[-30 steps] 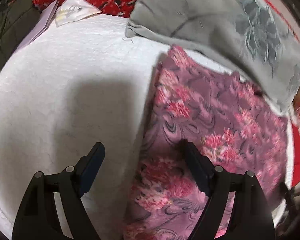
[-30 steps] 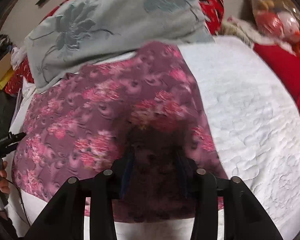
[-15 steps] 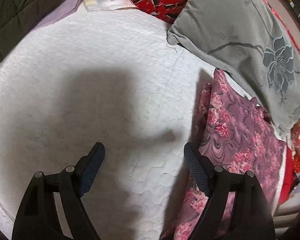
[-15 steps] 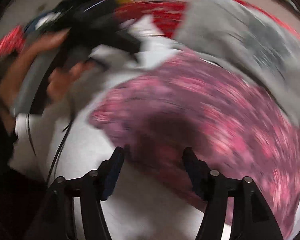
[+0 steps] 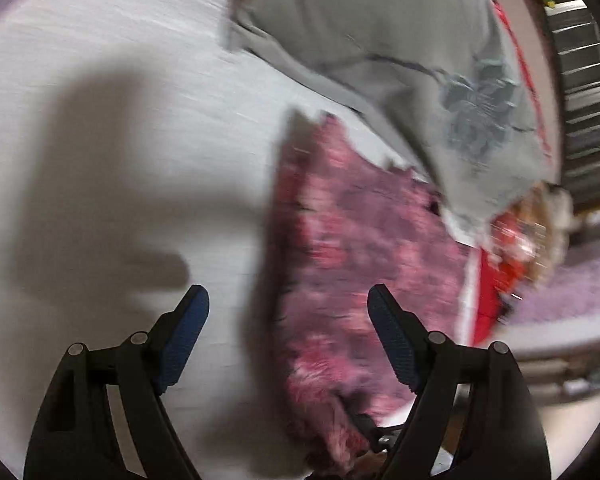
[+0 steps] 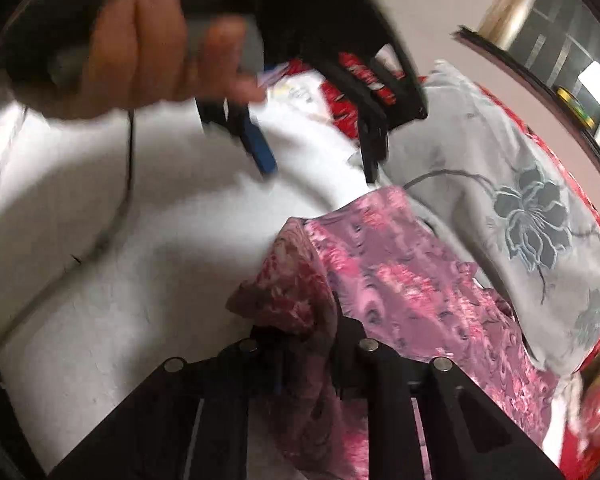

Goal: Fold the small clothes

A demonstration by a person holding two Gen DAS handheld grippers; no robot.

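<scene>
**Pink floral cloth pinched at its near edge, other gripper hanging open above the bed**

The right gripper [image 6: 304,344] has its two fingers drawn together on a bunched fold of the pink floral garment [image 6: 412,280]. The pads themselves are buried in the cloth, so only the black arms and their pivot pins can be seen; the fabric rises in a rumpled peak right where the fingers meet. From there the garment spreads away across the white quilted bedcover [image 6: 100,320], its far edge running under or against the grey pillow [image 6: 520,168] with the flower embroidery; which of the two I cannot tell.

The left gripper [image 5: 288,300] is held with its blue-padded fingers wide apart and nothing between them. Beneath it the garment [image 5: 360,248] lies just right of centre, badly smeared by motion, so the pattern reads only as pink and purple blotches. Its lower corner vanishes behind the right-hand finger, where a dark bit of hardware pokes out, too blurred to name.

From the right wrist view, the left gripper [image 6: 320,168] hangs above the bedcover, the person's left hand [image 6: 148,48] wrapped round its handle, both blurred and partly cut off by the frame's top. A thin dark cable [image 6: 128,168] trails down from it. Red patterned fabric [image 6: 356,68] shows behind, mostly hidden.
</scene>
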